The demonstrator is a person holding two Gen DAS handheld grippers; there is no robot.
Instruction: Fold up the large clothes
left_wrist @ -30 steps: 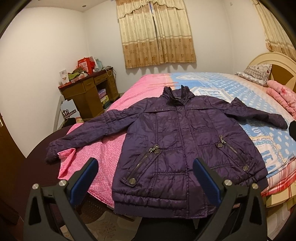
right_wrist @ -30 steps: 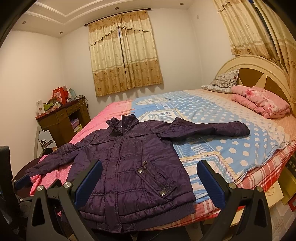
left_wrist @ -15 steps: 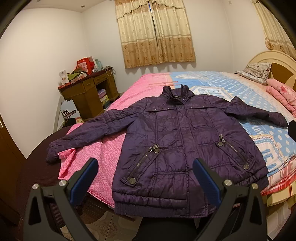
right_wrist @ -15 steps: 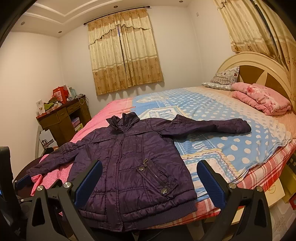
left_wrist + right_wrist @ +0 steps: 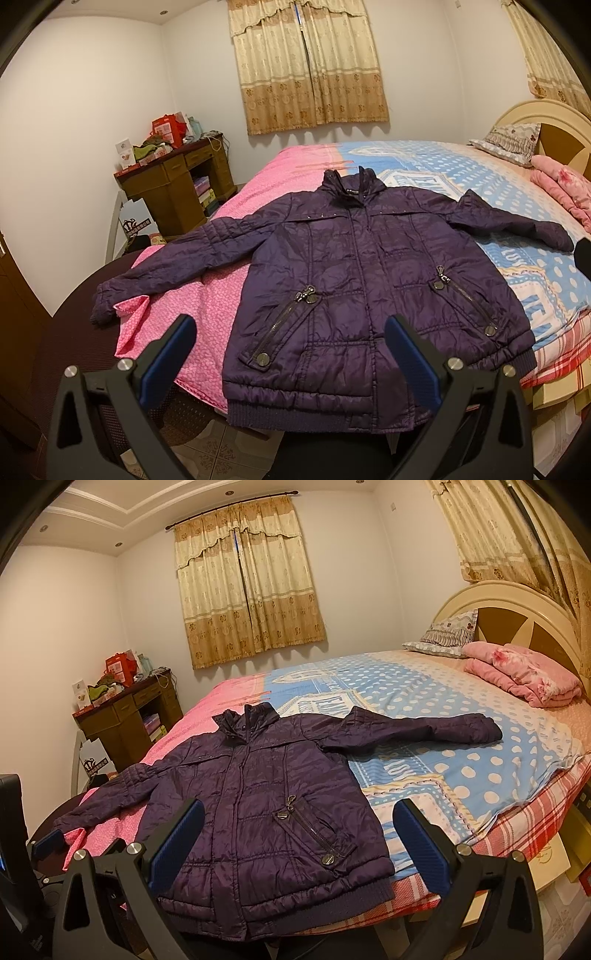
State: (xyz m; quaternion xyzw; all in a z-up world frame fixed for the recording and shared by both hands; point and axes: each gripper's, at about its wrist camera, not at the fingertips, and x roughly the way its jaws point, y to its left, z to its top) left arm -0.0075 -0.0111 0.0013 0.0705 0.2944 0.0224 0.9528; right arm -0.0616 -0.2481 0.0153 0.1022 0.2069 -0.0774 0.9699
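Note:
A dark purple quilted jacket (image 5: 354, 280) lies front-up on the bed, zipped, both sleeves spread out, its ribbed hem at the near edge of the mattress. In the right wrist view the jacket (image 5: 266, 797) fills the near left of the bed, one sleeve reaching right over the blue dotted sheet. My left gripper (image 5: 291, 354) hangs open before the hem, holding nothing. My right gripper (image 5: 299, 842) is open too, in front of the jacket's right hem corner and apart from it.
The bed (image 5: 424, 716) carries a pink and blue sheet, a folded pink blanket (image 5: 524, 675) and a pillow (image 5: 447, 635) by the headboard. A cluttered wooden desk (image 5: 173, 181) stands at the left wall. A dark round chair seat (image 5: 74, 325) sits below the left sleeve.
Both grippers stay open with only slight drift of the views. The jacket lies as before.

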